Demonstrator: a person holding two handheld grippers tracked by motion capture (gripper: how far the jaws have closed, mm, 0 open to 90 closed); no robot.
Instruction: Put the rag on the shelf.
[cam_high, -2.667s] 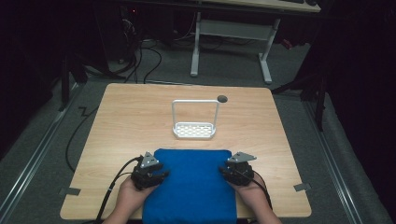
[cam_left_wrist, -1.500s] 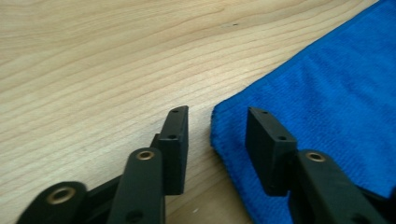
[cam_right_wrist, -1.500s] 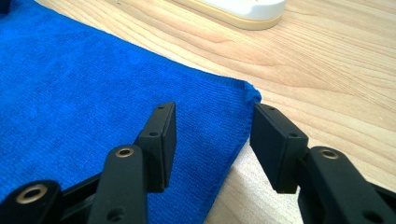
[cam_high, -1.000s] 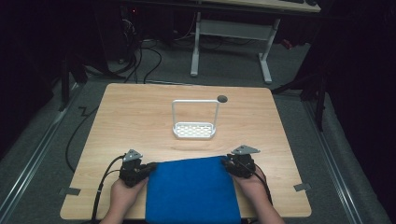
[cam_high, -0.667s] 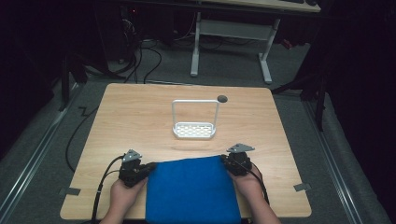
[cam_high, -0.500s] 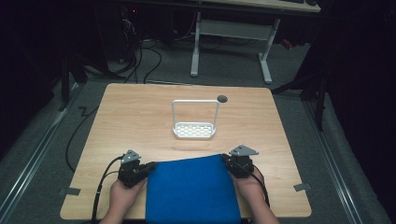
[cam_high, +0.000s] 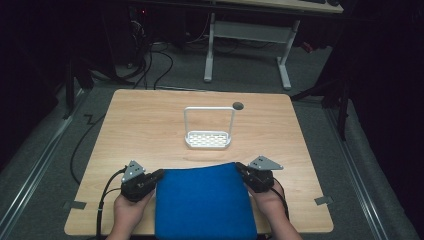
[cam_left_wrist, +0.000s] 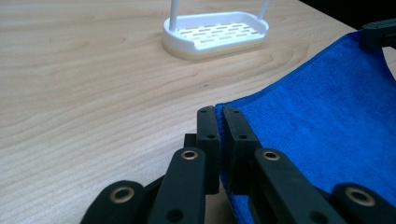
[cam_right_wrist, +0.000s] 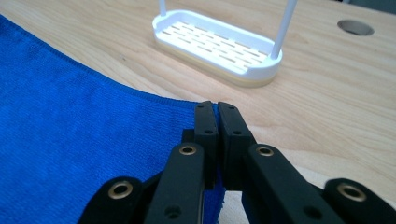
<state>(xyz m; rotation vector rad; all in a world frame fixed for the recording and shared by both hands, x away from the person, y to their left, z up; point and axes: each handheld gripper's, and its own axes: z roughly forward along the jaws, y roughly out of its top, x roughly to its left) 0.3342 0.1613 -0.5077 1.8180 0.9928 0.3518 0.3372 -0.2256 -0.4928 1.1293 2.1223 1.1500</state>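
1. Where the left gripper (cam_left_wrist: 219, 122) looks along its own jaws, they stand pressed together on the far left corner of the blue cloth (cam_left_wrist: 327, 126), with only the thin fabric between the pads.
2. From above, the left gripper (cam_high: 152, 177) sits at the cloth's (cam_high: 202, 202) left far corner, with the hand (cam_high: 131, 212) behind it.
3. The right gripper (cam_right_wrist: 215, 119) has just been closing its jaws; they now pinch the cloth's (cam_right_wrist: 70, 135) far right corner, its edge caught between them.
4. In the high view the right gripper (cam_high: 243, 172) meets the opposite far corner.
5. The cloth spreads between the two grippers over the near part of the wooden table (cam_high: 150, 130), its near edge reaching the table's front.
6. A white rack (cam_high: 208, 135) stands well apart beyond the cloth, near the table's middle.
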